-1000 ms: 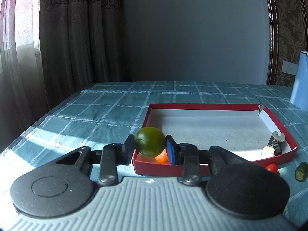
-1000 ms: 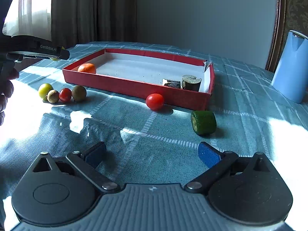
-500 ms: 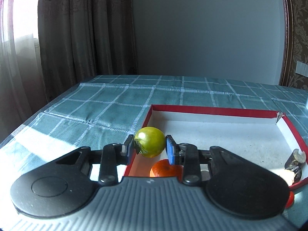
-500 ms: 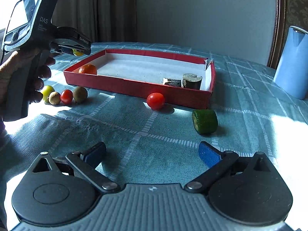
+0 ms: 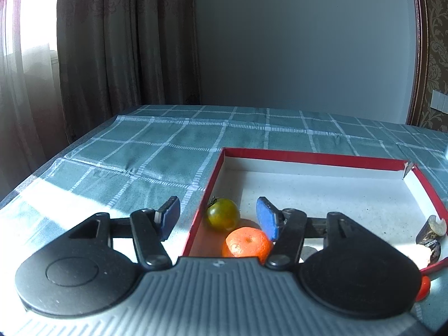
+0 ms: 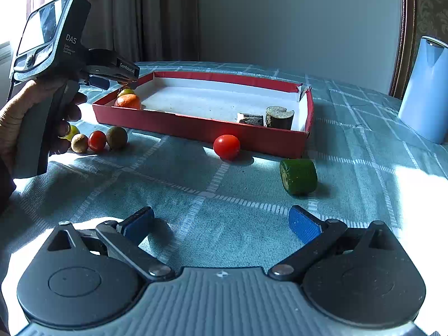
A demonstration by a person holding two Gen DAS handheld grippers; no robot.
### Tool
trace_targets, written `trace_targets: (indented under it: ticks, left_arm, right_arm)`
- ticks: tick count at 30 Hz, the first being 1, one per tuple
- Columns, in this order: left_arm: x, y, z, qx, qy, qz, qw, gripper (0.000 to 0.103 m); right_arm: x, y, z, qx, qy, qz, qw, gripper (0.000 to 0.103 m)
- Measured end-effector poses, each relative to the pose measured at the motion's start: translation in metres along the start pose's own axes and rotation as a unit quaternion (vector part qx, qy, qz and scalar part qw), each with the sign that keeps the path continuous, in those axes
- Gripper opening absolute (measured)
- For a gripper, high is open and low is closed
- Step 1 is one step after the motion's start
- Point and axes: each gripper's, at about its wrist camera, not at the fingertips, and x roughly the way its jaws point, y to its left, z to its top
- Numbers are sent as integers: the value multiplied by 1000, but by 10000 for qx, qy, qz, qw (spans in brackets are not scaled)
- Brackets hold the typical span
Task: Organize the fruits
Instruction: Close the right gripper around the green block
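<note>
A green tomato (image 5: 223,217) lies in the near left corner of the red box (image 5: 313,157), beside an orange (image 5: 246,244). My left gripper (image 5: 218,218) is open above that corner, its jaws apart on either side of the tomato. In the right wrist view the left gripper (image 6: 112,79) hovers over the box (image 6: 201,124), with the tomato (image 6: 125,91) and orange (image 6: 128,101) below it. My right gripper (image 6: 221,225) is open and empty above the cloth. A red tomato (image 6: 226,147) and a green cucumber piece (image 6: 298,176) lie in front of the box.
Several small fruits (image 6: 96,140) lie left of the box by the hand. Two dark cut pieces (image 6: 266,117) sit in the box's right end. A blue jug (image 6: 425,89) stands at the far right. The table edge runs along the left by curtains (image 5: 112,56).
My left gripper moved forward over the box corner and opened, letting go of the green tomato, which now lies in the box. My right gripper has stayed still.
</note>
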Motion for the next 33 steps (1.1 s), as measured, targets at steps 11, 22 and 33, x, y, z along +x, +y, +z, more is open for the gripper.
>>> trace_targets:
  ticks: [11,22,33]
  left_arm:
    - [-84,50,-40,-2,-813,90,9967,103]
    - [-83,111,-66,-843,-570,108,9947,103]
    - [-83,104,-68,-666,-588,13,9960,103]
  right_arm:
    - [-17,-8,-5,161,-539,214,9982,103]
    - [-32,-54,13,217,-1261,-421,9909,97]
    - [11,-63,25,-110,-358,-340,9987,53]
